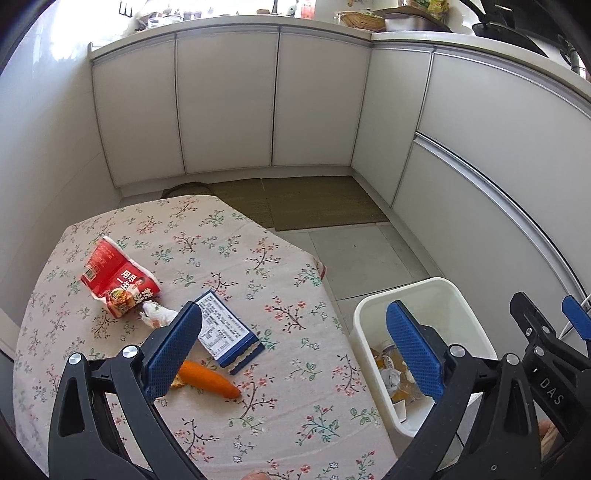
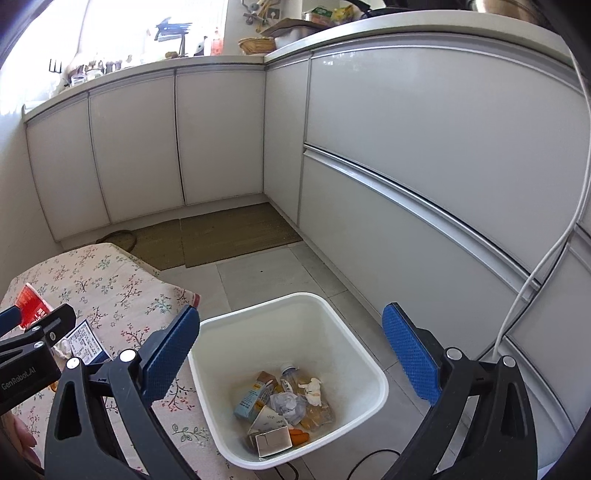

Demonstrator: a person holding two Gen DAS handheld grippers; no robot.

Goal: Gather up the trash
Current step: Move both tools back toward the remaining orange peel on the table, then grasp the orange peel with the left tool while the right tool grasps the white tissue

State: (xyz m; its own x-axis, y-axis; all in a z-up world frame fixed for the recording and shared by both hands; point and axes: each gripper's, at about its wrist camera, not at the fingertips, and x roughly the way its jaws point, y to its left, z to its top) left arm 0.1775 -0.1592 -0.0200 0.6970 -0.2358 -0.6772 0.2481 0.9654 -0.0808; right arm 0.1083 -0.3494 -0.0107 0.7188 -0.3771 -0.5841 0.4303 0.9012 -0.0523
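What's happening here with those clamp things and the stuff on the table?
A person is clearing rubbish off a table with a floral cloth, holding a two-finger gripper in each hand. Both the left gripper and the right gripper are open and empty. The white bin on the floor beside the table already holds cartons, a bottle and crumpled paper. Still on the table: a red packet, a crumpled tissue, a blue box and a carrot.

home kitchen | white base cabinets [image 1: 229, 103] wrap the corner under a pale countertop [image 2: 236, 59] | worktop clutter: woven basket [image 1: 364, 19], metal tray [image 1: 413, 23], dark pan [image 1: 506, 31], bottles by bright window | woven floor mats [image 1: 314, 201] on grey tiles | table with floral tablecloth [image 1: 236, 258] | white waste bin [image 2: 354, 339] on floor
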